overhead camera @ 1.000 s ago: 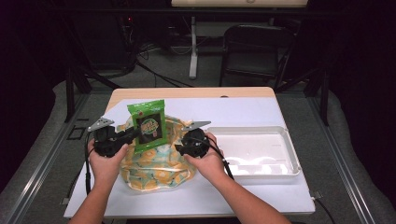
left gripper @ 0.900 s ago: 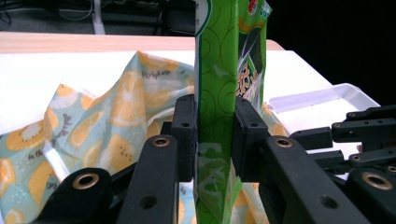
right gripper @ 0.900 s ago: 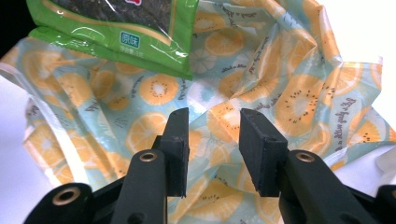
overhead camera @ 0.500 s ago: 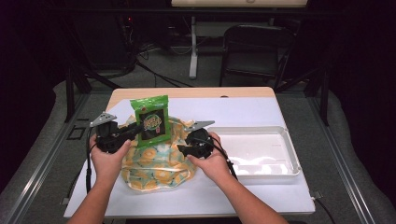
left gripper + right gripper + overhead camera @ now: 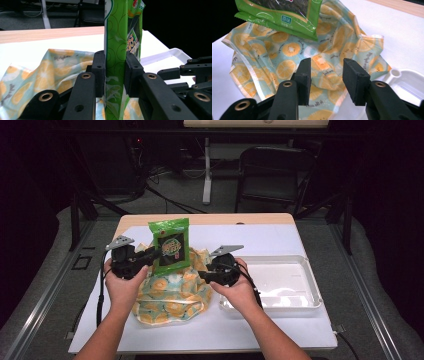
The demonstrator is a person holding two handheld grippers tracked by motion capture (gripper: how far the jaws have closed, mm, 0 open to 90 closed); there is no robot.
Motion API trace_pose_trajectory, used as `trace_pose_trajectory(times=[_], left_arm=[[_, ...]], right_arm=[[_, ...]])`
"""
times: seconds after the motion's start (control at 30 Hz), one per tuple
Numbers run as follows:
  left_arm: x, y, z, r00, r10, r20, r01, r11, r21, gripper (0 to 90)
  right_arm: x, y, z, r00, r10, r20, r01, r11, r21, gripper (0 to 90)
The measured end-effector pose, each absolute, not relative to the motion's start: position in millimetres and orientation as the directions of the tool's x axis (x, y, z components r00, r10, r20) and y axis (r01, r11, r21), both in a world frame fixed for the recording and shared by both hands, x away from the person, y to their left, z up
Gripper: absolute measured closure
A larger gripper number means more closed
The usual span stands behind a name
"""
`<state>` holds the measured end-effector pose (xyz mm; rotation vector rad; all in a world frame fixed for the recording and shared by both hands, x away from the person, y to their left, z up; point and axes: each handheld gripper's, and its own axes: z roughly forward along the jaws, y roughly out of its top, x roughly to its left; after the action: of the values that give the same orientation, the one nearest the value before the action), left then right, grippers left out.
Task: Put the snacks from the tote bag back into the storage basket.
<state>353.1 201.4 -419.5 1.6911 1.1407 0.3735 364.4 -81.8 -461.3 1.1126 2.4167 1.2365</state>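
Observation:
A green snack packet (image 5: 170,247) hangs upright above a crumpled orange-print bag (image 5: 170,295) on the white table cover. My left gripper (image 5: 152,254) is shut on the packet's left edge. In the left gripper view the pads (image 5: 98,72) pinch the packet (image 5: 117,37) edge-on, over the bag (image 5: 50,72). My right gripper (image 5: 202,276) stands open at the bag's right side. Its jaws have just been opening, and nothing is between them (image 5: 327,80). They point at the bag (image 5: 287,50), with the packet's lower edge (image 5: 279,12) above it.
A white plastic tray (image 5: 310,285) lies at the right of the table, close to the right hand; its corner (image 5: 407,75) is beside the right jaw. Behind the table stand a black chair (image 5: 275,170) and a stand, with cables on the floor.
The left gripper has lifted the green packet higher above the bag. Both hands have risen a little. The right gripper has drawn slightly back from the bag.

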Motion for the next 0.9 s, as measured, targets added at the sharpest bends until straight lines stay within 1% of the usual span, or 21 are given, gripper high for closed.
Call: trace_pose_trajectory(times=[0.23,0.4,0.63,0.8,0.9], left_arm=[[355.1,188.0,-415.9,0.52,0.815,-0.255,0.5,-0.048,0.865,74.1],[356.0,176.7,-414.8,0.528,0.812,-0.247,0.503,-0.065,0.862,74.1],[358.9,155.6,-416.3,0.557,0.788,-0.263,0.507,-0.072,0.859,74.1],[360.9,139.0,-418.8,0.574,0.783,-0.241,0.5,-0.101,0.86,74.1],[363.5,131.9,-422.2,0.58,0.777,-0.244,0.509,-0.113,0.853,74.0]], right_arm=[[364.8,-97.4,-453.6,-0.685,0.714,0.149,0.527,0.344,0.777,64.1],[364.6,-111.8,-447.4,-0.674,0.724,0.147,0.517,0.321,0.794,65.7],[362.5,-130.9,-444.8,-0.653,0.744,0.141,0.519,0.305,0.798,65.7],[365.1,-146.0,-448.0,-0.619,0.772,0.148,0.534,0.275,0.799,65.5],[366.6,-151.9,-450.7,-0.609,0.776,0.163,0.537,0.253,0.805,65.2]])
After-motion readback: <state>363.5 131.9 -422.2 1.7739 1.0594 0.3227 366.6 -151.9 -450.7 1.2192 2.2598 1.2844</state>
